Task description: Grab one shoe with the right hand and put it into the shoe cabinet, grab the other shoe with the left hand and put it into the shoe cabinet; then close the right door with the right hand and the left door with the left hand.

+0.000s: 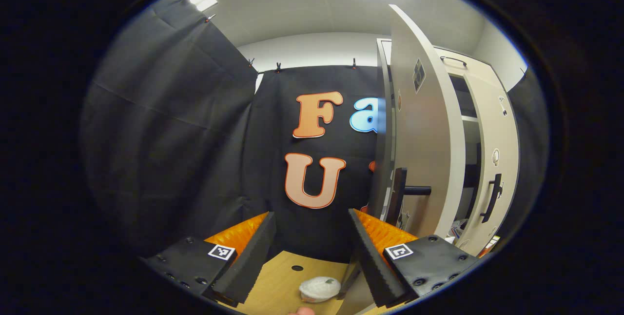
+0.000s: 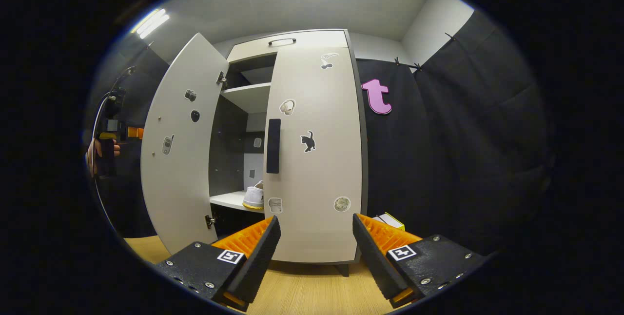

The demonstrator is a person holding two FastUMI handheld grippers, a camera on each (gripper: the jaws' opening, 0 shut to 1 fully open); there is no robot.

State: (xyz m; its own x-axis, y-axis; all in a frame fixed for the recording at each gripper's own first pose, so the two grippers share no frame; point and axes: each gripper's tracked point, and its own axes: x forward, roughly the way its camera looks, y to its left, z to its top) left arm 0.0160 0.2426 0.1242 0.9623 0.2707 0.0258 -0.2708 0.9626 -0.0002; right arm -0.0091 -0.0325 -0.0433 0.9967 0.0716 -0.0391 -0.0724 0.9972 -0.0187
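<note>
Currently: right tongs (image 2: 316, 251) gaping wide, empty, lower centre, facing shoe cabinet (image 2: 312, 159); white shoe (image 2: 254, 197) sitting on its shelf, left door (image 2: 178, 144) hanging ajar. Left tongs (image 1: 312, 251) likewise spread, empty.

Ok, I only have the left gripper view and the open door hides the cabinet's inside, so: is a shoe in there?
Observer: Yes. In the right gripper view, one white shoe sits on the lower shelf, showing through the gap between the doors.
Operator: And the right door, is it shut?
Observer: The right door looks closed against the cabinet front, while the left door stands wide open.
Operator: Where is the right gripper?
Observer: The right gripper is open and holds nothing, facing the lower part of the right door.
</note>
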